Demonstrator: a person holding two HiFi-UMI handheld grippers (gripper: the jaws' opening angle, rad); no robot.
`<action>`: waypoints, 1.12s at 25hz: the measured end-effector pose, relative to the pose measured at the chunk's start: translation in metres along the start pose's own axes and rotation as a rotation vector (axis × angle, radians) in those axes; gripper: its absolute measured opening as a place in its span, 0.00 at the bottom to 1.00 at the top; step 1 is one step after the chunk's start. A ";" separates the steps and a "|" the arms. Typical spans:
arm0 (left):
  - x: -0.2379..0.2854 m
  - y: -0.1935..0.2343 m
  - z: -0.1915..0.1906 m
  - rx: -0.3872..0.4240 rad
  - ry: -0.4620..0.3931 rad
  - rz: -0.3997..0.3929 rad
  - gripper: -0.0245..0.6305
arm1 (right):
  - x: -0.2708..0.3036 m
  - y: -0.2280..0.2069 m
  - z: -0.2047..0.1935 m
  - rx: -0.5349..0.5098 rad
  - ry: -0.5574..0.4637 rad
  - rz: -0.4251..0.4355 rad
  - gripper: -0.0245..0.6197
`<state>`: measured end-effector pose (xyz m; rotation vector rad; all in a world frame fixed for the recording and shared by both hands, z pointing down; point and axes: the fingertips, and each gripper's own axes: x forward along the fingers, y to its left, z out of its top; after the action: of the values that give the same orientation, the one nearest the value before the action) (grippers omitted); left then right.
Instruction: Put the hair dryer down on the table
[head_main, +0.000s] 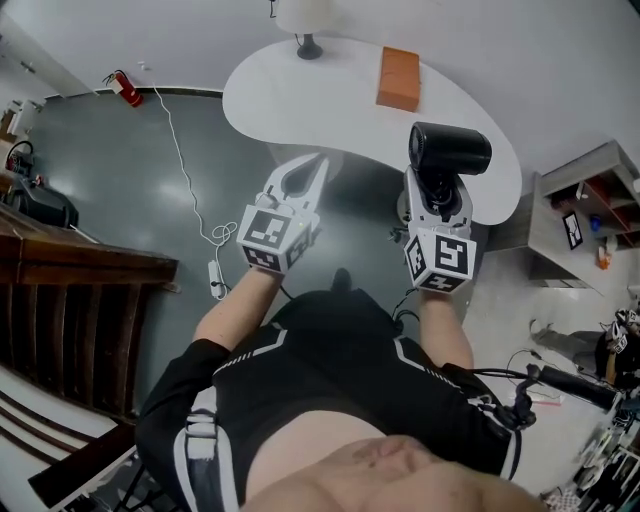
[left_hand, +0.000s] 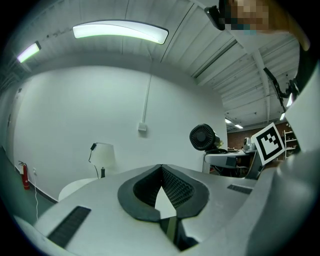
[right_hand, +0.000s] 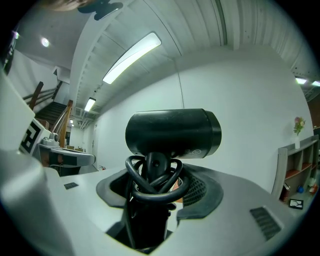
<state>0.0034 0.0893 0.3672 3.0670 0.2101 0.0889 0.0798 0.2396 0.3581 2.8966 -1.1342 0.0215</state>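
White and curved, the desk (head_main: 300, 100) lies ahead of both grippers in the head view and carries an orange box (head_main: 398, 78) and a lamp (head_main: 308, 45). Your right gripper (head_main: 437, 195) carries the hair dryer (head_main: 449, 150), whose barrel projects beyond the fingers toward the desk's near edge. Your left gripper (head_main: 312, 172) sits level beside it. Left gripper view: fingers clenched tip to tip, nothing between them. Right gripper view: fingers grasp the cord-wrapped handle, with the barrel lying crosswise beyond them. Judge the right hand the one to advance and lower.
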 end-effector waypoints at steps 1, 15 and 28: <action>0.007 0.001 0.000 -0.001 0.001 0.003 0.08 | 0.005 -0.005 -0.002 -0.001 0.002 0.002 0.45; 0.067 0.024 -0.004 0.000 0.024 0.042 0.08 | 0.069 -0.038 -0.007 0.001 0.016 0.059 0.45; 0.085 0.100 -0.002 -0.009 0.006 0.047 0.08 | 0.141 -0.007 -0.007 -0.012 0.023 0.070 0.45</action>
<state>0.1008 0.0022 0.3809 3.0634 0.1375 0.1014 0.1878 0.1489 0.3686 2.8379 -1.2273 0.0492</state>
